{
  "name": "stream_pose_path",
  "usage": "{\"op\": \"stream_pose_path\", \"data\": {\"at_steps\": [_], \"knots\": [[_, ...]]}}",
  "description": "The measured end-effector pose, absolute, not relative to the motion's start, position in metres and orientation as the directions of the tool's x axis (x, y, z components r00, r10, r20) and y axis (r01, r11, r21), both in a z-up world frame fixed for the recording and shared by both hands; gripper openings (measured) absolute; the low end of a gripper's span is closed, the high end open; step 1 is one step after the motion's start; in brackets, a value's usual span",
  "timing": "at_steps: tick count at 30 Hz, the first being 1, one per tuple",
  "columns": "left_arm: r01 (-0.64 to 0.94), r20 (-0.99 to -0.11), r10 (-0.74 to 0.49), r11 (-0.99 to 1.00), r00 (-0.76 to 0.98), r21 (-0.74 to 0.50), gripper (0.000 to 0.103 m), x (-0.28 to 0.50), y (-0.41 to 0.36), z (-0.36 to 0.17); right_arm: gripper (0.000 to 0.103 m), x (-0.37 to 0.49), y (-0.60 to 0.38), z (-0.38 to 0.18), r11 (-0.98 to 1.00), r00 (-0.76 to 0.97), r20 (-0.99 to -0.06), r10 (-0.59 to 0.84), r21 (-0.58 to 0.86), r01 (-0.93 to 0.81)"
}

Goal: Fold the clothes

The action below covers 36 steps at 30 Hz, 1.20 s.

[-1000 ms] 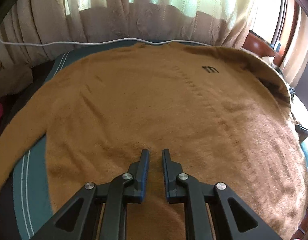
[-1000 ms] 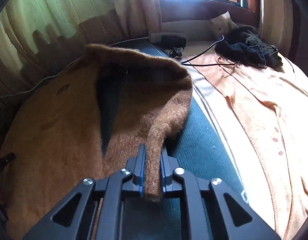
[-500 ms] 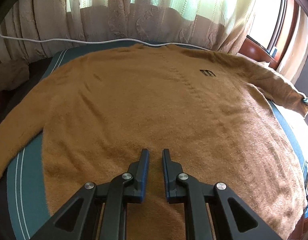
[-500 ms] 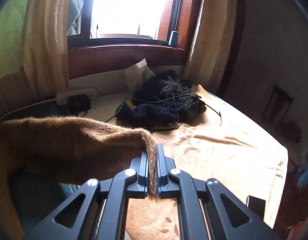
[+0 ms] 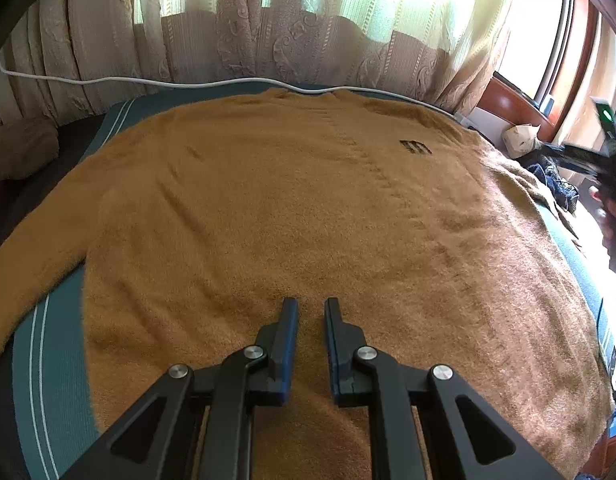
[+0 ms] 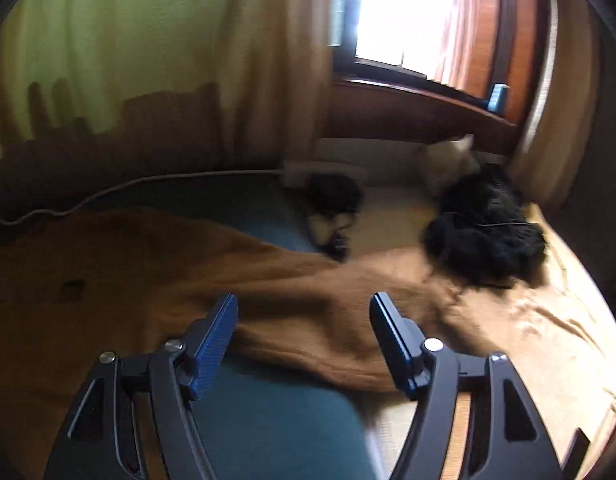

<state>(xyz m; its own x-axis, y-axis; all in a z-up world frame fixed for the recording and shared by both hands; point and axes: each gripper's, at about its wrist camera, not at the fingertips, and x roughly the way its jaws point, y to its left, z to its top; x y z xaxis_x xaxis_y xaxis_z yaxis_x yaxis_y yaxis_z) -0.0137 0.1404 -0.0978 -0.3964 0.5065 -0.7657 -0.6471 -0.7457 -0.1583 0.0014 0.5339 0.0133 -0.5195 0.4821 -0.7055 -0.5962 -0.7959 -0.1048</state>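
Observation:
A fuzzy brown sweater (image 5: pixel 308 200) lies spread flat, front up, on the teal bed cover (image 5: pixel 51 360), with a small dark logo (image 5: pixel 415 147) on its chest. My left gripper (image 5: pixel 311 304) sits low over the sweater near the hem. Its fingers are a narrow gap apart and hold nothing. In the right wrist view, the sweater's sleeve (image 6: pixel 316 320) lies stretched out across the teal cover (image 6: pixel 267 420) toward the peach sheet. My right gripper (image 6: pixel 303 300) stands wide open just above that sleeve and grips nothing. This view is blurred by motion.
A black knit garment (image 6: pixel 484 232) lies on the peach sheet (image 6: pixel 548 340) beyond the sleeve end. A white cable (image 5: pixel 107 80) runs along the curtains (image 5: pixel 308 20) at the bed's far edge. A wooden window sill (image 6: pixel 428 96) is at the far right. A person's hand (image 5: pixel 612 216) shows at the right edge.
My right gripper opened and let go of the sleeve, which now lies stretched out to the right. The left gripper stayed over the hem with the same narrow gap.

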Motion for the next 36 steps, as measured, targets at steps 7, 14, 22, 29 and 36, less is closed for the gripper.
{"op": "stream_pose_path", "data": {"at_steps": [7,14,22,29,36], "knots": [[-0.642,-0.760,0.530,-0.741,-0.377,-0.198,0.014,-0.017,0.136,-0.098,0.072,-0.110,0.477,-0.031,-0.922,-0.531,-0.816,0.228,-0.006,-0.387],[-0.641,-0.759,0.534,-0.739,-0.372,-0.205,0.014,-0.018,0.136,-0.098,0.079,-0.168,0.460,-0.055,-0.942,-0.507,-0.841,0.189,-0.010,-0.336],[-0.644,-0.761,0.531,-0.739,-0.373,-0.200,0.014,-0.017,0.136,-0.098,0.080,-0.155,0.450,-0.044,-0.952,-0.501,-0.851,0.157,0.004,-0.306],[-0.671,-0.778,0.485,-0.733,-0.399,-0.112,0.014,0.001,0.128,-0.088,0.080,-0.072,0.385,-0.017,-0.998,-0.563,-0.825,0.033,-0.001,-0.056],[-0.696,-0.752,0.470,-0.718,-0.462,-0.021,0.014,0.038,0.079,-0.065,0.080,0.018,0.325,-0.018,-0.993,-0.547,-0.834,-0.075,0.012,0.117]]}}
